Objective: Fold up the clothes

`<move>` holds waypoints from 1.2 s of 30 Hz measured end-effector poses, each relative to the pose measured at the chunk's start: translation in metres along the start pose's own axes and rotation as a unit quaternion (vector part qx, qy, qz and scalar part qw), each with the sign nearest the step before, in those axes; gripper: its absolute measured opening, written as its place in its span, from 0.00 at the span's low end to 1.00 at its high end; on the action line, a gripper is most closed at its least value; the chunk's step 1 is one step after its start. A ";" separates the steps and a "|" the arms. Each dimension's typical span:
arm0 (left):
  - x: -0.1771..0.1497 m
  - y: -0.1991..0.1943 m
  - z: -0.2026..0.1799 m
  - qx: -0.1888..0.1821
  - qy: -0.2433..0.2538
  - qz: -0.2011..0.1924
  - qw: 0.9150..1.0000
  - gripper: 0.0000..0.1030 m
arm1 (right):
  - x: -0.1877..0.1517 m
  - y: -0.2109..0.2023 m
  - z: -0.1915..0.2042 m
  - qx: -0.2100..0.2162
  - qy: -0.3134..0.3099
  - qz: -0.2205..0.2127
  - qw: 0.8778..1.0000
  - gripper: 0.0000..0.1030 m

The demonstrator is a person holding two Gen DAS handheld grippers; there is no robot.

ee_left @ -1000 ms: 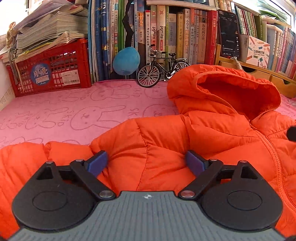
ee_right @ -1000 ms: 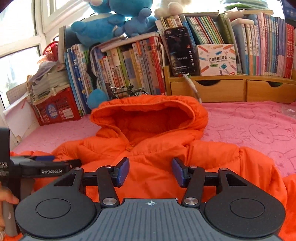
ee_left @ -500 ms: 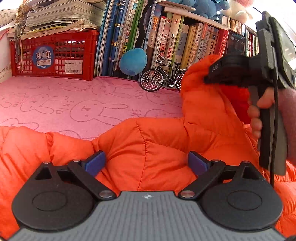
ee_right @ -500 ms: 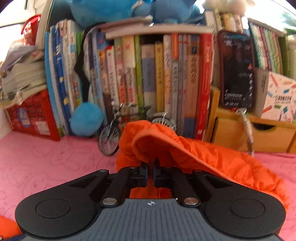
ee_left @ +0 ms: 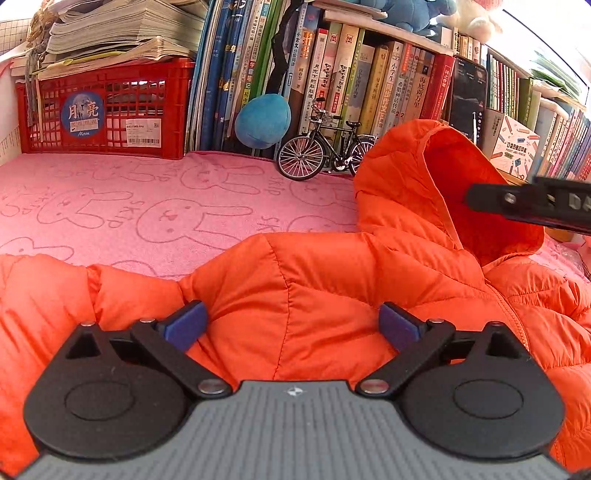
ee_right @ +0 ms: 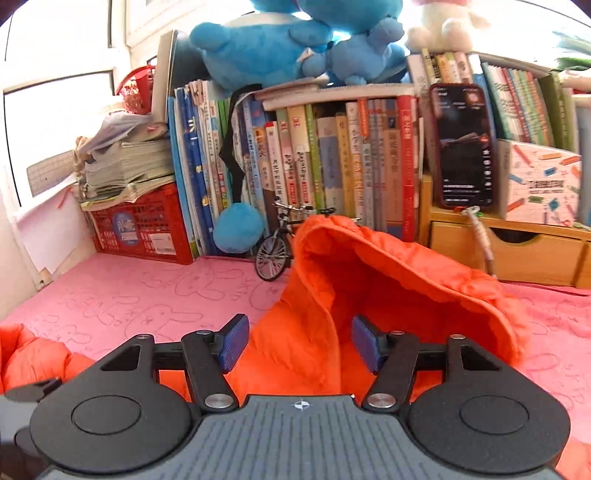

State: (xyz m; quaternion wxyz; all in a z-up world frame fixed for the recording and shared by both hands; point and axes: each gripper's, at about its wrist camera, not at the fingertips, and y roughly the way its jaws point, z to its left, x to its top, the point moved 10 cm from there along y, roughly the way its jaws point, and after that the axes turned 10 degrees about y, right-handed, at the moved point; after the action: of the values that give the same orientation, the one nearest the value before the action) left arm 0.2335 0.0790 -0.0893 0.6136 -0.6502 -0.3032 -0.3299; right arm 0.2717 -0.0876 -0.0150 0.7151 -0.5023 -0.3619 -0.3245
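An orange puffy jacket [ee_left: 314, 295] lies flat on a pink cloth [ee_left: 147, 214] that has bunnies drawn on it. Its hood [ee_right: 369, 280] sticks up at the far end, open like a little cave, and its zip [ee_left: 511, 310] runs down the front on the right. One sleeve [ee_left: 44, 295] reaches out to the left. The left gripper [ee_left: 291, 325] sits low over the body of the jacket with its jaws spread very wide; the blue pads [ee_left: 184, 321] rest by the fabric but do not squeeze it. The right gripper [ee_right: 299, 343] is at the hood. Its jaws are opening, and the edge of the hood is between them, but the pads are not pressing on it. In the left view, a black part of the right gripper pokes in from the right, in front of the hood. Behind the jacket, a small toy bike [ee_left: 325, 151] stands on the cloth, close to the hood. Beside the bike is a blue soft ball [ee_left: 262, 120]. A long row of books [ee_left: 351, 74] stands along the back. A red crate [ee_left: 103, 110] with papers [ee_left: 122, 29] piled on it sits at the left. A phone [ee_right: 463, 144] leans upright on a wooden drawer box [ee_right: 517, 251] at the right. Blue plush toys [ee_right: 295, 40] sit on top of the books.
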 end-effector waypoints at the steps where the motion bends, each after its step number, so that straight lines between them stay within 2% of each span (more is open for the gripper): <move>1: 0.000 0.000 0.000 0.000 0.000 0.000 1.000 0.98 | -0.003 -0.007 -0.010 -0.033 -0.012 -0.008 0.999 0.60; 2: 0.000 0.000 0.000 0.001 0.000 0.000 1.000 0.98 | -0.005 -0.012 -0.022 -0.072 -0.026 -0.016 0.997 0.60; 5: 0.000 0.000 -0.001 0.000 -0.001 0.000 1.000 0.98 | -0.007 -0.005 -0.064 -0.170 -0.009 -0.021 0.985 0.60; 6: 0.000 0.000 0.000 0.000 -0.001 0.000 1.000 0.98 | -0.008 -0.003 -0.078 -0.201 -0.002 -0.023 0.979 0.63; 7: 0.000 0.000 0.000 0.000 -0.001 0.000 1.000 0.98 | -0.011 0.006 -0.089 -0.205 0.027 -0.009 0.978 0.72; 8: 0.000 0.000 0.000 -0.001 -0.001 -0.001 1.000 0.98 | -0.014 0.016 -0.097 -0.201 0.062 0.008 0.978 0.76; 9: 0.000 0.000 0.000 -0.002 -0.002 -0.001 1.000 0.98 | -0.017 0.029 -0.104 -0.198 0.082 0.030 0.976 0.75; 11: 0.000 0.000 0.000 -0.004 -0.003 -0.001 1.000 0.99 | -0.025 0.057 -0.115 -0.193 0.116 0.078 0.971 0.20; 12: 0.000 0.000 0.000 -0.005 -0.004 -0.002 1.000 0.99 | -0.019 0.061 -0.116 -0.196 0.110 0.072 0.972 0.09; 14: 0.000 0.001 0.000 -0.007 -0.004 -0.002 1.000 1.00 | -0.004 0.066 -0.115 -0.203 0.089 0.043 0.974 0.08; 17: 0.000 0.002 -0.001 -0.007 -0.002 -0.001 1.000 1.00 | 0.026 0.068 -0.097 -0.204 -0.003 -0.014 0.979 0.08; 21: 0.001 0.001 0.001 -0.008 -0.007 -0.003 1.000 1.00 | 0.026 0.078 -0.091 -0.186 -0.012 0.005 0.982 0.10; 23: 0.001 -0.001 0.003 -0.003 -0.014 -0.009 1.000 0.99 | 0.016 0.074 -0.092 -0.193 -0.017 0.003 0.981 0.12; 27: 0.014 -0.018 0.017 0.045 -0.046 -0.042 0.997 0.98 | -0.007 0.069 -0.095 -0.190 -0.023 -0.002 0.982 0.17; 28: 0.022 -0.022 0.016 0.049 -0.039 -0.044 0.997 0.98 | -0.011 0.069 -0.097 -0.184 -0.011 -0.005 0.983 0.20; 32: 0.070 -0.020 -0.022 0.034 0.036 -0.070 0.996 0.99 | -0.018 0.070 -0.105 -0.163 0.034 -0.012 0.986 0.21; 34: 0.090 -0.006 -0.049 0.024 0.074 -0.085 0.993 0.99 | -0.018 0.069 -0.108 -0.155 0.050 -0.013 0.987 0.21; 36: 0.100 0.015 -0.071 0.017 0.095 -0.078 0.992 0.99 | -0.018 0.067 -0.111 -0.145 0.064 -0.016 0.987 0.21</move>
State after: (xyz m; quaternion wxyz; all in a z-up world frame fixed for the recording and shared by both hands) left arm 0.3015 0.0064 -0.0167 0.6227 -0.5798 -0.2991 -0.4320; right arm 0.3392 -0.1722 -0.0886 0.6507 -0.5735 -0.2727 -0.4164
